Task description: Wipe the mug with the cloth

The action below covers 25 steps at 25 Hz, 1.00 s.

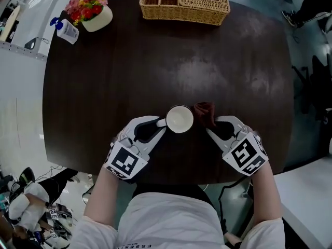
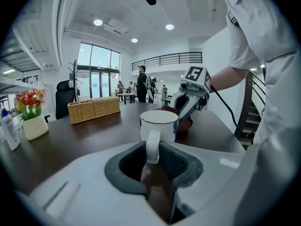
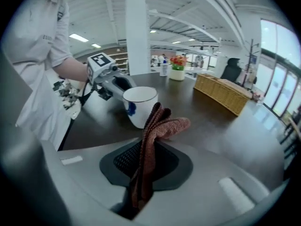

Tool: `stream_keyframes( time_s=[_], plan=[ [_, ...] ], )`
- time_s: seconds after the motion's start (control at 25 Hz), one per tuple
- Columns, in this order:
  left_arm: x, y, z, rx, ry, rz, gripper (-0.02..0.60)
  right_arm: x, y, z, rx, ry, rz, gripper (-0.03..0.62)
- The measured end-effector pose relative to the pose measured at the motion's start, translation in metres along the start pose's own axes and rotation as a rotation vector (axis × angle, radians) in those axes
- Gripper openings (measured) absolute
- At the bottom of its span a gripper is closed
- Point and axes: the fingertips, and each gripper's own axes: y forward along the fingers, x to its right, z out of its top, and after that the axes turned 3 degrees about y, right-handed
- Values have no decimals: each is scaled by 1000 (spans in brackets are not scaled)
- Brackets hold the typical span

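The left gripper [image 1: 158,124] pinches just the mug [image 1: 179,119] handle, the right gripper [image 1: 210,128] nips the cloth [image 1: 205,112]: wipe hard and the mug could twist loose.

A dark round table [image 1: 207,71] fills the view. Near its near edge, at the middle, a white mug [image 1: 179,119] stands upright, seen from above, its handle pointing left. The left gripper [image 1: 162,123] comes in from the near left, with its jaw tips on the handle. The right gripper [image 1: 210,126] comes in from the near right and holds a red-brown cloth [image 1: 204,113] bunched against the mug's right side. At the far edge sits a wicker basket [image 1: 181,14] with compartments. At the far left edge stand a white pot of flowers [image 1: 92,10] and, just beside it, a pump bottle [image 1: 67,31]. The person's forearms and white shirt [image 1: 171,222] show below the table.
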Motion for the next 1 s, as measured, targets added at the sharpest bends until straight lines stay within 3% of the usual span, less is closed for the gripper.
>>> stream_keyframes(
  time_s=[0.08, 0.2, 0.48, 0.64, 0.8, 1.0],
  plan=[
    [2, 1, -1, 9, 5, -13, 83, 7, -4, -2, 21, 82, -72, 78],
    [7, 8, -7, -11, 54, -61, 83, 4, -6, -7, 41, 169, -90, 78],
    [11, 13, -7, 23, 128, -135, 75, -4, 1, -12, 42, 195, -79, 78],
    [13, 10, 14, 99, 96, -135, 67, -3, -1, -16, 36, 218, -82, 78],
    [16, 9, 27, 126, 118, -130, 66, -3, -4, -21, 36, 251, -87, 78],
    [16, 2, 39, 184, 77, -131, 66, -1, -7, -25, 33, 268, -94, 78]
  ],
)
